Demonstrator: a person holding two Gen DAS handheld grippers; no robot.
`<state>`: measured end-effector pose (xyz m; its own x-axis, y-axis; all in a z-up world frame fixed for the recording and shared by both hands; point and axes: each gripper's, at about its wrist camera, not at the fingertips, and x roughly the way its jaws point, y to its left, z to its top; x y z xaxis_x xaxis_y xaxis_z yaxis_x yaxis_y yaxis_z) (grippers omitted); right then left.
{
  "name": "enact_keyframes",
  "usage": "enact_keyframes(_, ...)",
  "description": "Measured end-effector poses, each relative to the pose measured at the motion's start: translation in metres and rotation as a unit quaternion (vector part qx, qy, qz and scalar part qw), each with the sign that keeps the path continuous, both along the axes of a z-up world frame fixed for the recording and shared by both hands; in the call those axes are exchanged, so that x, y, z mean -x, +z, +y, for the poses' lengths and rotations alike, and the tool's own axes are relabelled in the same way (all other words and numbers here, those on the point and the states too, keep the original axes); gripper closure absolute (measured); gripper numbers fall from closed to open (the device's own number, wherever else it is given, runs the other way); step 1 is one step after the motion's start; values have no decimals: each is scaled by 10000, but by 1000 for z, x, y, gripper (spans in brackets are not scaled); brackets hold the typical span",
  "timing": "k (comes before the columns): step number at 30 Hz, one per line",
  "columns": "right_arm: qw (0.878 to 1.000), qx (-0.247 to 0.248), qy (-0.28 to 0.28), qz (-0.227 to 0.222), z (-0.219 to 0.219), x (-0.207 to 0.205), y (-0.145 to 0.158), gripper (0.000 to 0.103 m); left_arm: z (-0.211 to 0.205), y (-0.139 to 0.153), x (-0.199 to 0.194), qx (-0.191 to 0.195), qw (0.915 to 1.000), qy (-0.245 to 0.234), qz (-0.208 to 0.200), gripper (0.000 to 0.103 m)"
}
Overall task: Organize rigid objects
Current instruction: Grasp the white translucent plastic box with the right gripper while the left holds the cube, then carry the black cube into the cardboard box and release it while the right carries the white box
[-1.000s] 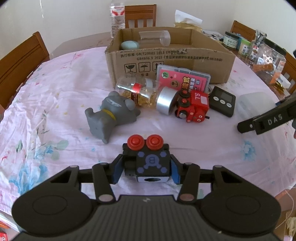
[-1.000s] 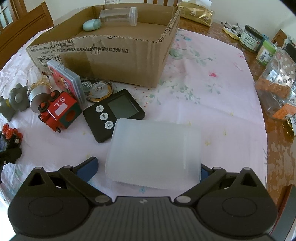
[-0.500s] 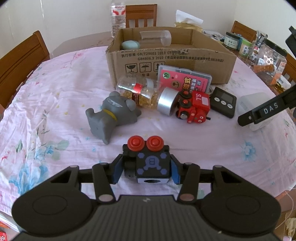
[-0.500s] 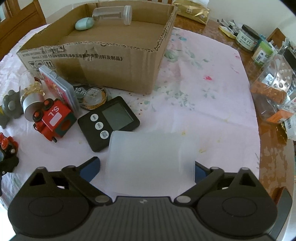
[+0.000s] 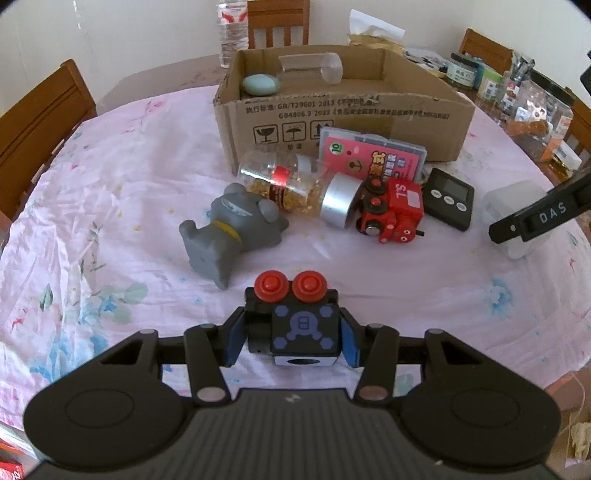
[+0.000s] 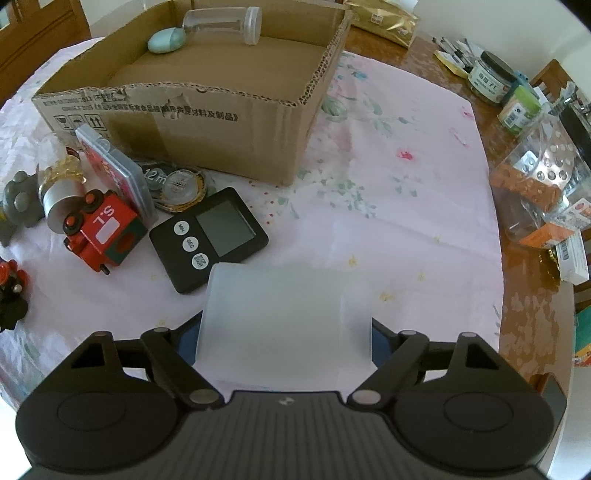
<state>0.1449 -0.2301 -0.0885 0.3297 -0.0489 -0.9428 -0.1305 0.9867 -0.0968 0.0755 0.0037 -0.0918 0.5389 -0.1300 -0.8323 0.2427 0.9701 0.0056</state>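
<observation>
Slipping is risked for the frosted box [image 6: 284,314] between the closing right tongs [image 6: 284,332], while the toy block [image 5: 301,328] is clamped by the left tongs [image 5: 291,338].

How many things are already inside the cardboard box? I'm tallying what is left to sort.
2: a pale green egg-shaped object in the far left corner of the cardboard box, and a clear plastic jar lying on its side beside it. The near wall may hide more.

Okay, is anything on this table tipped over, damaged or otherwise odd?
Yes. The grey cat figure lies toppled on its side, and the glass jar lies on its side against the cardboard box, whose front rim is torn and ragged. Nothing looks spilled.
</observation>
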Motion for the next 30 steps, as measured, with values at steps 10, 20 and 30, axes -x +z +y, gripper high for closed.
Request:
enact_keyframes(10,9995,-66,291,-129,1,4,24,16,5,34,-3,48,9988,-477,96,53)
enact_keyframes(20,9972,-36,584,-475,14,5,69,16,8,85,-34,252,9921,-1212,-194,53)
enact_keyframes(30,9935,100,563,-985,36,-12,112,16,-5,114,-96,307,9805,-1784,-760,53)
